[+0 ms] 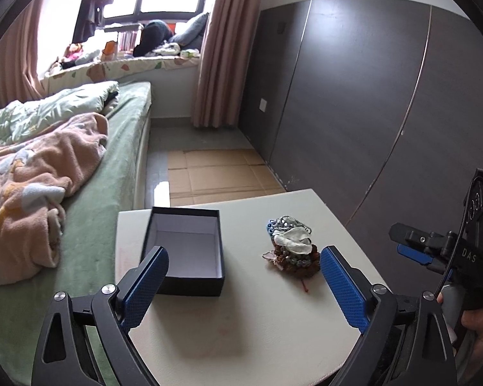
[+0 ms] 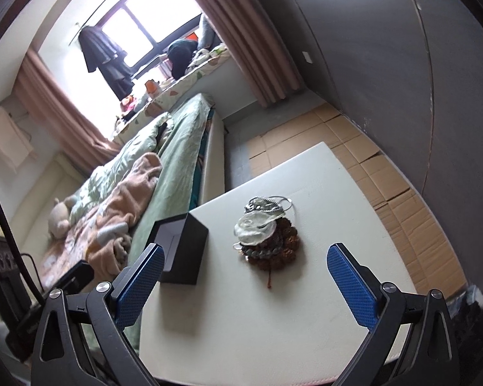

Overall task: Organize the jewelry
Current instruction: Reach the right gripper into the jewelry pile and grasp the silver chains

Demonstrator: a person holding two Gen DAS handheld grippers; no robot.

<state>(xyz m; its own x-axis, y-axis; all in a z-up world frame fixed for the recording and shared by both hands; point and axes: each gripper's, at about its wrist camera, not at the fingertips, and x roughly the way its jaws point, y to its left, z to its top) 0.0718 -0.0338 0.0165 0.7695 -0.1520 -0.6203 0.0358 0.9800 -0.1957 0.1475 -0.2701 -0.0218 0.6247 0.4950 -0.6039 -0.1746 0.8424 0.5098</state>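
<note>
A pile of jewelry [image 1: 291,247] lies on the white table [image 1: 241,321]: brown beaded strands, grey-green beads, a silver chain and a white pearly piece on top. An open black box [image 1: 186,251] with a white, empty inside stands to its left. My left gripper [image 1: 244,257] is open and empty, above the table's near part, one finger in front of the box and the other beside the pile. In the right wrist view the pile [image 2: 267,234] and the box [image 2: 180,251] lie ahead of my right gripper [image 2: 246,254], which is open and empty. The right gripper also shows in the left wrist view [image 1: 415,251].
A bed [image 1: 90,193] with a green sheet and a pink blanket [image 1: 32,186] runs along the table's left side. A dark wardrobe wall [image 1: 370,96] stands to the right. Flattened cardboard [image 1: 215,173] covers the floor beyond the table.
</note>
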